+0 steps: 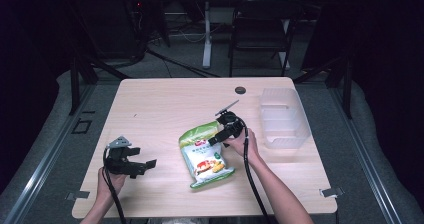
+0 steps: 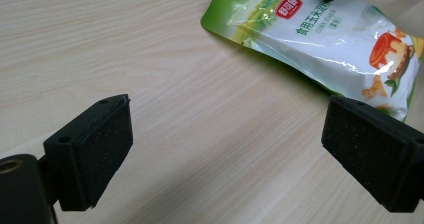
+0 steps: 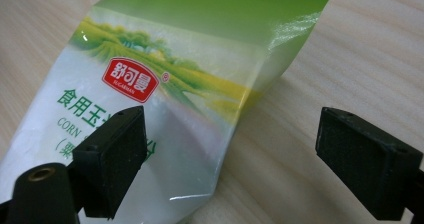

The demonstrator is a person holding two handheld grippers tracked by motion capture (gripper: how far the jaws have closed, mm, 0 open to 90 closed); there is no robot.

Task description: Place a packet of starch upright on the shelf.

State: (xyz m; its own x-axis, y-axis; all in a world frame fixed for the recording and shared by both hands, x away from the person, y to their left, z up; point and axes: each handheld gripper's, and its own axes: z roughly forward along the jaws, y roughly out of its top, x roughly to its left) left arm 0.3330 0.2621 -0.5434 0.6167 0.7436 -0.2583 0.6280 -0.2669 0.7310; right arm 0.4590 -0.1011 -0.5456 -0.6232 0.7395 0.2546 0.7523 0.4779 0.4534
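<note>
Right claw (image 1: 216, 135) hangs wide open over the pouch (image 1: 205, 155), one jaw above its edge, one above bare table (image 1: 160, 104) — lined up, I'd say, to pinch that side. Left claw (image 1: 142, 165) waits wide and empty nearby; the bin (image 1: 282, 118) sits beyond.

Two hand-held claws and a snack pouch on a pale wooden worktop (image 1: 165, 104).

A green-and-white pouch (image 1: 205, 156) lies flat near the middle of the worktop, with the right claw (image 1: 218, 134) at its upper right edge, held by the person's right hand (image 1: 243, 143). The left claw (image 1: 142, 160) hovers well apart at the left, jaws spread, pointing toward the pouch. A clear plastic bin (image 1: 283, 117) stands at the right side. A dark folding chair (image 1: 261, 30) stands beyond the far edge.
</note>
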